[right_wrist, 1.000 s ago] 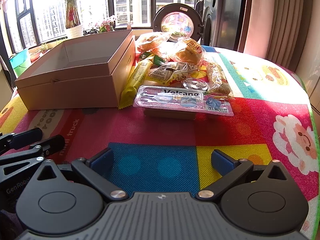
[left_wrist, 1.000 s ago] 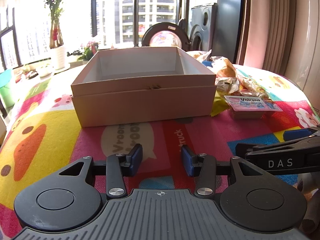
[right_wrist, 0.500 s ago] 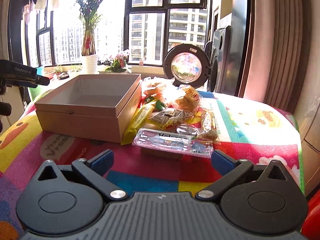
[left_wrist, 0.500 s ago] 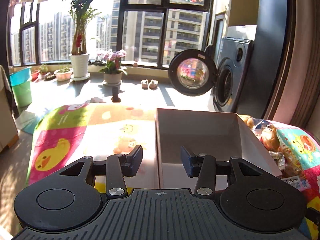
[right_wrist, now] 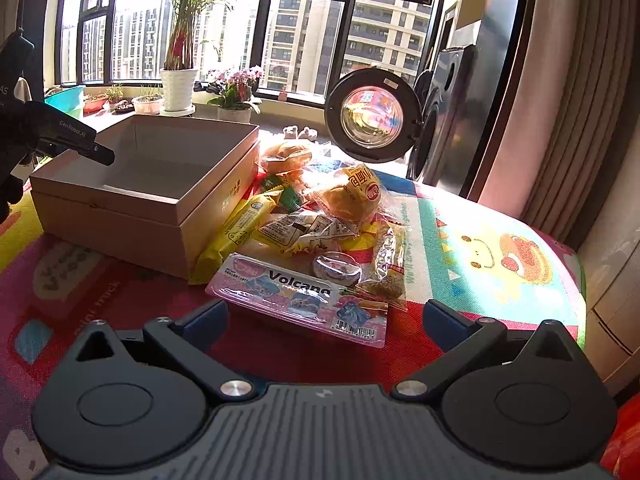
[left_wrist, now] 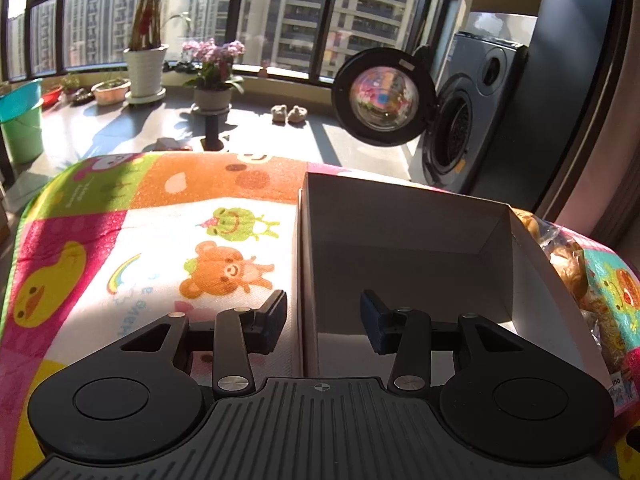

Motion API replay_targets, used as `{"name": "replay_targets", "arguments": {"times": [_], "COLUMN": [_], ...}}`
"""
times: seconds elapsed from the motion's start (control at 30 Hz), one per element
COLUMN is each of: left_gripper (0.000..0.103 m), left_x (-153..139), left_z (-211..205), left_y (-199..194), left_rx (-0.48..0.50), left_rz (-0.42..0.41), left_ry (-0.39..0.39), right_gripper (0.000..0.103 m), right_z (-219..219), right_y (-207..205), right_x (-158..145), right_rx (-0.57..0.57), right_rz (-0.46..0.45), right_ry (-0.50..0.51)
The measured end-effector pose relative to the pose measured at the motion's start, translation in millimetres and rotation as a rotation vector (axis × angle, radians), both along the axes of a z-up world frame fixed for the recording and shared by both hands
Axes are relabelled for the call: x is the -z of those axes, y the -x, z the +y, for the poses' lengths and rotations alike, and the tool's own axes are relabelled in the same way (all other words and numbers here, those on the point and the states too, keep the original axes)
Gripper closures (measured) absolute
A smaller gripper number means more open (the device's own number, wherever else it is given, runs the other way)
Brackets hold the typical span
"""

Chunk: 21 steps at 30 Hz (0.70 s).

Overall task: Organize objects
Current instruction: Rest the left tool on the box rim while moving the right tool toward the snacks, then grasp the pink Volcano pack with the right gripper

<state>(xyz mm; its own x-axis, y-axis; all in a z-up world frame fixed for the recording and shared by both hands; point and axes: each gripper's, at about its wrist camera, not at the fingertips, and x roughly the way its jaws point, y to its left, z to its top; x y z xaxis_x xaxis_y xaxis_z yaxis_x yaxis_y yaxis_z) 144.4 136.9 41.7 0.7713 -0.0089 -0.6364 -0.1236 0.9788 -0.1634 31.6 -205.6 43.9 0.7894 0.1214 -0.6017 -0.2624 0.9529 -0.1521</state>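
Observation:
An open, empty cardboard box (left_wrist: pixel 420 236) (right_wrist: pixel 152 184) sits on the colourful mat. My left gripper (left_wrist: pixel 324 318) hangs open above the box's left wall, one finger on each side of it, not touching. In the right wrist view a pile of snack packs lies right of the box: a pink "Volcano" tray (right_wrist: pixel 300 296), a yellow long pack (right_wrist: pixel 236 228), a wrapped bun (right_wrist: pixel 352 196). My right gripper (right_wrist: pixel 326 320) is open wide just in front of the Volcano tray, holding nothing. The left gripper (right_wrist: pixel 76 140) shows at the left edge there.
The cartoon-printed mat (left_wrist: pixel 160 240) covers the table; its far edge drops to the floor. Beyond stand a washing machine with its round door open (left_wrist: pixel 384 108), potted plants (left_wrist: pixel 146 68) and a green bucket (left_wrist: pixel 20 128). A curtain (right_wrist: pixel 568 120) hangs at right.
Both grippers have risen from low over the mat. The left one has travelled forward over the box's left wall. The right one has come closer to the Volcano tray.

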Motion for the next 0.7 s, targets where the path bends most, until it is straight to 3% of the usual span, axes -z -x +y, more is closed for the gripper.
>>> {"name": "replay_targets", "arguments": {"times": [0.07, 0.17, 0.23, 0.27, 0.3, 0.5, 0.6, 0.7], "left_gripper": [0.085, 0.089, 0.090, 0.091, 0.091, 0.091, 0.090, 0.089], "left_x": [-2, -2, -1, 0, 2, 9, 9, 10], "left_z": [-1, -3, -4, -4, -2, -11, -10, -8], "left_y": [3, 3, 3, 2, 1, 5, 7, 8], "left_rx": [-0.027, -0.027, -0.027, -0.031, -0.037, -0.039, -0.014, -0.010], "left_rz": [-0.027, -0.020, -0.024, -0.019, -0.010, -0.030, -0.036, -0.045], "left_ry": [-0.029, -0.059, -0.071, -0.065, -0.053, -0.098, -0.080, -0.060], "right_gripper": [0.000, 0.000, 0.020, 0.042, 0.054, 0.055, 0.055, 0.055], "right_z": [-8, -28, -38, -41, -43, -55, -57, -42], "right_y": [-18, -46, -61, -67, -71, -61, -38, -15], "right_x": [1, 2, 6, 8, 11, 15, 16, 8], "right_rx": [0.028, 0.127, 0.205, 0.219, 0.227, 0.236, 0.147, 0.106], "right_rz": [0.021, 0.076, 0.093, 0.114, 0.134, 0.238, 0.361, 0.303], "right_ry": [-0.042, -0.159, -0.192, -0.200, -0.210, -0.254, -0.341, -0.271]}}
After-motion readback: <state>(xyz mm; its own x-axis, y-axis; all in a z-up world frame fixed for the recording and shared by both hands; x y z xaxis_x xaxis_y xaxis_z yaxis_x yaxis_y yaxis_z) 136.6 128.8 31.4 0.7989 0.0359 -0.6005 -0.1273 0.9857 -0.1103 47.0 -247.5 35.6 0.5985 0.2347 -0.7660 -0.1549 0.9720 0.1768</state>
